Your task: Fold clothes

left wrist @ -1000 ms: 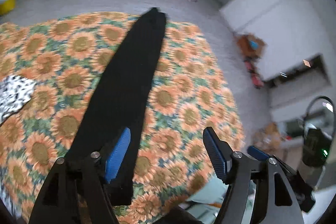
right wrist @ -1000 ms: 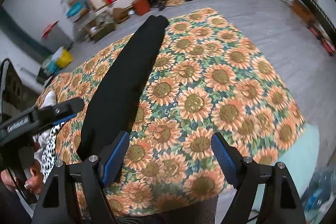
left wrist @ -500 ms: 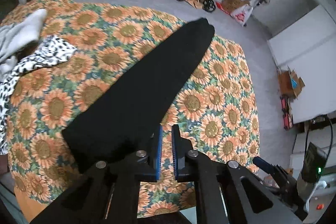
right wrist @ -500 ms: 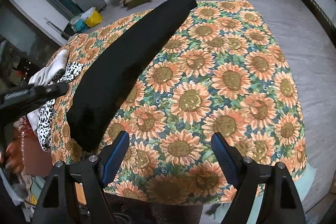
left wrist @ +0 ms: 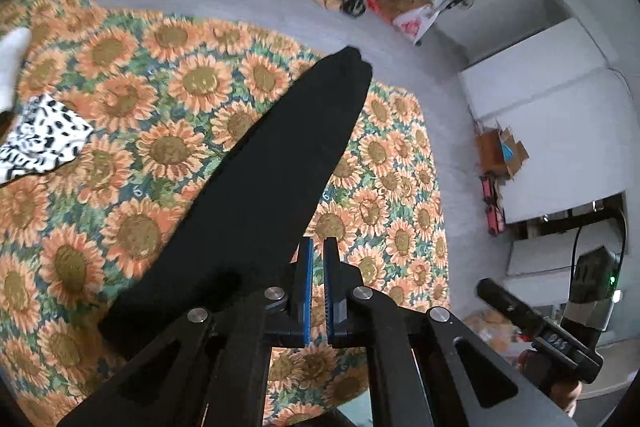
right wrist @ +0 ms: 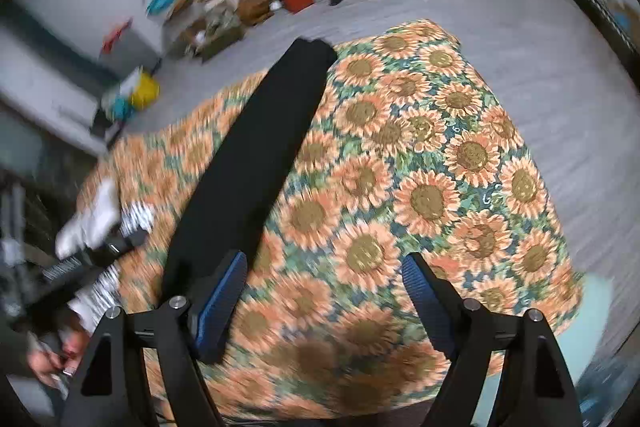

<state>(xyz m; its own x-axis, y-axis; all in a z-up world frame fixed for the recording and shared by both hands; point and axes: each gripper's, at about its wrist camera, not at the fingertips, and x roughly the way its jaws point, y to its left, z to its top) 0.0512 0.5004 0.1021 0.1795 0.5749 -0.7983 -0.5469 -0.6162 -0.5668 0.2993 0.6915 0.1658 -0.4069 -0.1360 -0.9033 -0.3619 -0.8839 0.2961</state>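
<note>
Where the long black garment (left wrist: 264, 183) lies folded into a narrow strip, it runs lengthwise along a table covered by a sunflower-print cloth (left wrist: 168, 147), its far tip reaching the table's far edge and its near end close to the near edge. The fabric is matte, dark and smooth, tapering toward the far tip. To one side of it, well apart, lie a black-and-white patterned piece (left wrist: 40, 139) and a white item (left wrist: 12, 63). Beyond the table stretches a grey floor (right wrist: 520, 39); clutter of boxes and bags (right wrist: 224, 15) lines the far white wall, with a yellow container (right wrist: 144, 93) nearby.

The left gripper (left wrist: 316, 263) points steeply down above the near end of the garment, at its edge; its blue ribbed pads stand nearly together with nothing visible between them. The right gripper (right wrist: 324, 275) also angles down over the near end of the table, its blue pads spread wide and holding nothing, the left pad overlapping the garment's near end in the blurred right wrist view.
</note>
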